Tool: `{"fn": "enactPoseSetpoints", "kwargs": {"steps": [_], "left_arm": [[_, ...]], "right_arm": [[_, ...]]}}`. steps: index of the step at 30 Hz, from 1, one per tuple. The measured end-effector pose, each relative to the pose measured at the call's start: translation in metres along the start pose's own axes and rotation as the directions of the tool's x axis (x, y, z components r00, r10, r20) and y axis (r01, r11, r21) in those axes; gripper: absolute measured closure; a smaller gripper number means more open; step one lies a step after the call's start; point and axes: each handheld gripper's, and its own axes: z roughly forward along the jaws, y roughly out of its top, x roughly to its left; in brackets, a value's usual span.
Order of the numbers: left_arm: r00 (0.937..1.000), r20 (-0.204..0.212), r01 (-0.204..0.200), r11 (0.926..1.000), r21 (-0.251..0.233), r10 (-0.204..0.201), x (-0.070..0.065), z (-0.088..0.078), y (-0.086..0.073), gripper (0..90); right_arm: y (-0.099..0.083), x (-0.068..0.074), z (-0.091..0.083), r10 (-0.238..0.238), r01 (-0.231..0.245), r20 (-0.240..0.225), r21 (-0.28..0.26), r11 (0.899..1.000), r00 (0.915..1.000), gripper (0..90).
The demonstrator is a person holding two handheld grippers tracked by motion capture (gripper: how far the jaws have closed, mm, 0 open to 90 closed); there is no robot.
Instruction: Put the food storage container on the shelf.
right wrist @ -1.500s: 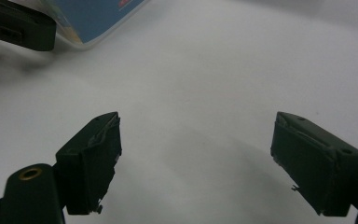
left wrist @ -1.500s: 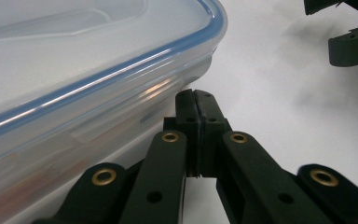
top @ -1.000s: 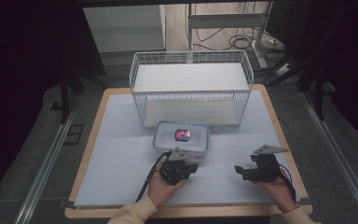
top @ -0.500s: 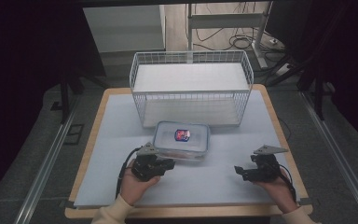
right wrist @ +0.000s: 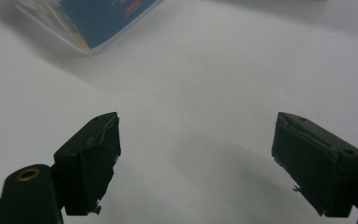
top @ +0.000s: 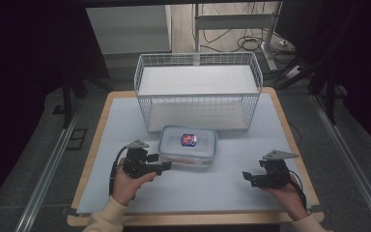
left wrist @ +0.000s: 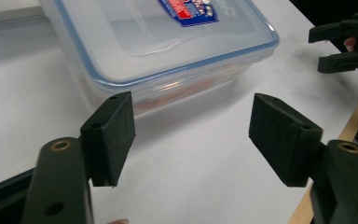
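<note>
The lidded plastic container [top: 188, 146] sits on the worktop [top: 232, 179] before the wire basket [top: 198, 92]. The left tool [top: 166, 166], jaws just opened wide and empty, lies just beside its near-left corner. The right tool [top: 246, 176], jaws apart, is well clear.

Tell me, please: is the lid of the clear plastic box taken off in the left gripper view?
No: the lid, with its blue seal line and red-blue label, sits closed on the clear plastic box.
</note>
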Motion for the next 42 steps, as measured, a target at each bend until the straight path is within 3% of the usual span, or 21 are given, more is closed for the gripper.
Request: {"fn": "enactPoseSetpoints", "kwargs": {"steps": [8, 15, 19, 24, 29, 31, 36, 38, 42], "left_arm": [[0.9977, 0.044, 0.051, 0.9983, 0.029, -0.052, 0.018, 0.004, 0.009, 28.9], [0.9916, 0.090, 0.093, 0.9956, -0.004, -0.093, 0.029, 0.003, 0.029, 28.4], [0.9915, 0.086, 0.098, 0.9952, 0.006, -0.098, 0.034, 0.012, 0.035, 28.2], [0.9872, 0.063, 0.146, 0.9892, 0.015, -0.147, 0.051, 0.021, 0.038, 27.1], [0.9831, 0.058, 0.172, 0.9844, 0.038, -0.174, 0.064, 0.032, 0.044, 23.1], [0.9774, 0.090, 0.188, 0.9812, 0.046, -0.191, 0.068, 0.040, 0.046, 21.6], [0.9735, 0.106, 0.195, 0.9775, 0.081, -0.203, 0.072, 0.051, 0.047, 21.6], [0.9753, 0.096, 0.190, 0.9772, 0.094, -0.199, 0.073, 0.055, 0.047, 20.6], [0.9673, 0.120, 0.213, 0.9724, 0.096, -0.223, 0.077, 0.058, 0.046, 19.8]], "right_arm": [[-0.001, 0.002, 0.000, -0.001, 0.001, -0.020, -0.001, 1.000, 0.9998, 14.9], [0.001, 0.006, -0.001, -0.013, 0.013, -0.009, -0.023, 1.000, 0.9999, 15.4], [0.002, 0.006, -0.002, -0.013, 0.012, -0.015, -0.027, 1.000, 0.9998, 15.5], [0.003, 0.005, -0.004, 0.013, -0.014, -0.030, -0.046, 0.999, 0.9995, 15.4], [0.003, 0.005, -0.004, 0.009, -0.010, -0.025, -0.042, 0.999, 0.9996, 15.6], [0.003, 0.005, -0.003, 0.009, -0.010, -0.025, -0.037, 0.999, 0.9997, 15.8], [0.002, 0.005, -0.003, 0.003, -0.003, -0.019, -0.034, 0.999, 0.9998, 16.3], [0.002, 0.004, -0.002, 0.010, -0.010, -0.018, -0.029, 1.000, 0.9998, 16.6], [0.004, 0.006, -0.001, 0.008, -0.008, -0.023, -0.026, 1.000, 0.9997, 17.7]]}}
